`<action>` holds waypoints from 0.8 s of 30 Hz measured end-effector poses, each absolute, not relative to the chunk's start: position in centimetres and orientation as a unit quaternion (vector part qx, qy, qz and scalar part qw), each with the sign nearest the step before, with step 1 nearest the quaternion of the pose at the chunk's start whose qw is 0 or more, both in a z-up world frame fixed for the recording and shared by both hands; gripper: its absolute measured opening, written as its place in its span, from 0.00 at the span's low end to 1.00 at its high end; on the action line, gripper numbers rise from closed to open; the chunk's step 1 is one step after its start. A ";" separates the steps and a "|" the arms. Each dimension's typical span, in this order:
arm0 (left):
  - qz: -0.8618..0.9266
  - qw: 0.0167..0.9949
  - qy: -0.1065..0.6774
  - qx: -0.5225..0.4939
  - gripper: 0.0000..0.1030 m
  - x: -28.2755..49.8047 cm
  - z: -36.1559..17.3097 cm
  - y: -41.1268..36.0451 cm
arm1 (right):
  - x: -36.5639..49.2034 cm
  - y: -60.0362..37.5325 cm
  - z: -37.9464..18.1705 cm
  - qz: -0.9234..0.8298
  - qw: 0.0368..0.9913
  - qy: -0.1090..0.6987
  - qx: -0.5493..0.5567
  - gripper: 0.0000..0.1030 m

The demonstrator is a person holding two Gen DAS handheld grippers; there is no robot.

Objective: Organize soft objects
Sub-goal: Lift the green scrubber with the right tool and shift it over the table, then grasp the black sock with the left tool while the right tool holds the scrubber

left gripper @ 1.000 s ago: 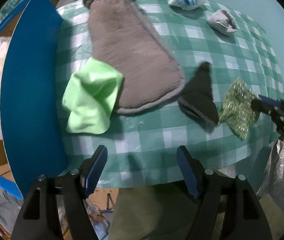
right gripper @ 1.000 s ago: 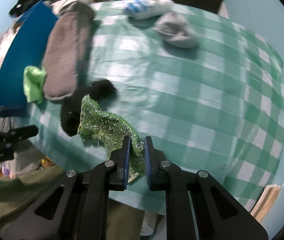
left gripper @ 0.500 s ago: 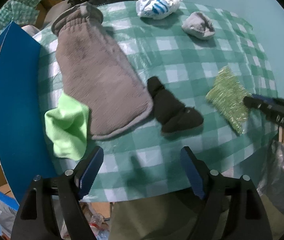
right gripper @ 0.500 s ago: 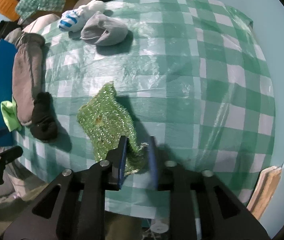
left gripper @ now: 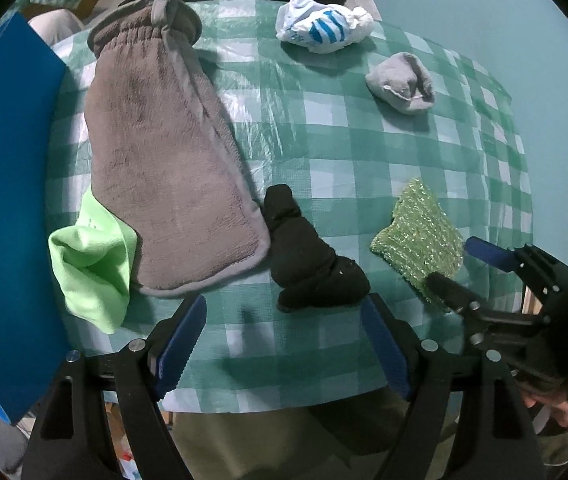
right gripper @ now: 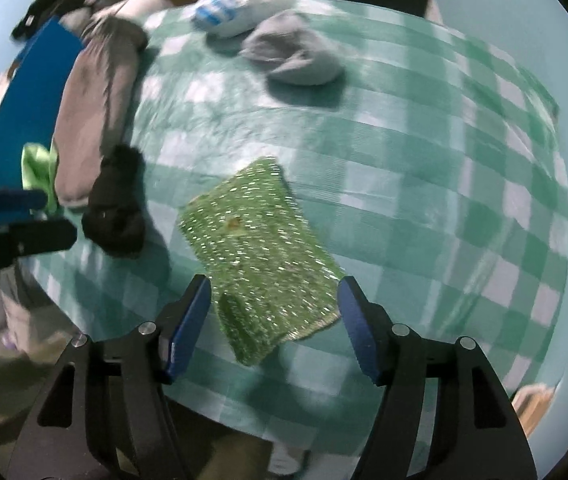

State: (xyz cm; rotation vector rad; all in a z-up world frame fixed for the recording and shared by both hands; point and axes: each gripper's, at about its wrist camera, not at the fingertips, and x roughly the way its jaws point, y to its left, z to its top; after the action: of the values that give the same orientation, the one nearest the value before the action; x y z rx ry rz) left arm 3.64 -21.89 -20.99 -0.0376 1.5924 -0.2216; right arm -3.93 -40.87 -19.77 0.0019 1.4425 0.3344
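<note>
The green glittery scrubbing cloth (right gripper: pixel 259 248) is lying flat on the checked tablecloth (right gripper: pixel 424 184), a rough rectangle of sparkly mesh with one near corner folded over and a small brown speck near its middle. The right gripper (right gripper: pixel 273 320) is hanging just above the cloth's near edge with its jaws opening; the cloth's near end is sitting between the blue pads, but they are not pressing on it.

Taking that cloth as the landmark: the black sock (left gripper: pixel 312 260) is lying bunched just beside it, toward the left gripper (left gripper: pixel 284 344), whose jaws are standing wide with nothing between them. Beyond the sock, touching it, the large grey plush mitt (left gripper: pixel 167 168) is stretching away across the table, and the lime-green cloth (left gripper: pixel 91 268) is tucked partly under the mitt's far side. Well apart from the glittery cloth, at the table's far edge, a balled grey sock (left gripper: pixel 402 84) and a balled white sock with blue stripes (left gripper: pixel 324 30) are sitting near each other.

The tablecloth is showing green and white checks under a shiny film. A blue board (left gripper: pixel 7 208) is standing beyond the mitt's side of the table, and a pale teal wall (left gripper: pixel 504 32) is running behind it.
</note>
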 end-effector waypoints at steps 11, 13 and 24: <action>-0.089 0.681 0.726 -0.036 0.79 2.8 -21.1 -22.1 | -3.4 -38.6 -21.0 0.149 0.747 0.644 -0.077 0.51; -0.090 0.680 0.727 -0.036 0.79 2.9 -21.2 -22.3 | -3.3 -38.5 -20.9 0.140 0.749 0.641 -0.088 0.28; -0.076 0.665 0.741 -0.046 0.79 4.1 -23.2 -24.2 | -2.9 -41.9 -19.0 0.125 0.761 0.636 -0.011 0.14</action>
State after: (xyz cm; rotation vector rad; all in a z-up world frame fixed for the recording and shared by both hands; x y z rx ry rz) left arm 4.07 -24.17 -23.16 -0.1038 1.6735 -0.1725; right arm -2.90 -41.93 -19.01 -0.0229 1.3838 0.2725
